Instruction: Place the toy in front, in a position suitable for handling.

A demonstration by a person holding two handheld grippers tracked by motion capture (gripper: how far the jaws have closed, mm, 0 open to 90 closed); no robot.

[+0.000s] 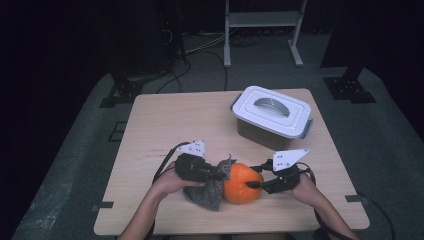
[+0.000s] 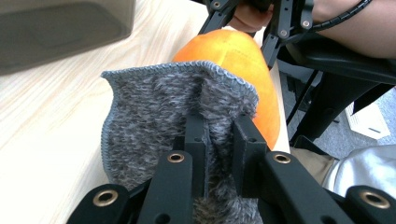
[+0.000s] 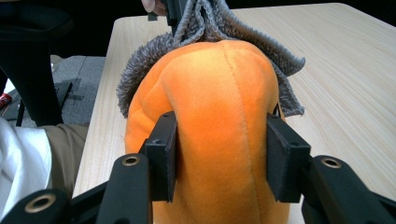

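on the far right part of the wooden table [image 1: 165, 120] we see a lidded box [image 1: 271, 116], its white lid shut with a grey handle lying flat across the top, the body below dark and see-through. it sits turned a little askew to the table's edges. beyond the table, on the grey floor [image 1: 395, 150], we find a white metal frame [image 1: 262, 22], with black cables [image 1: 200, 50] trailing to its left and dark stand feet [image 1: 350, 87] at far right.
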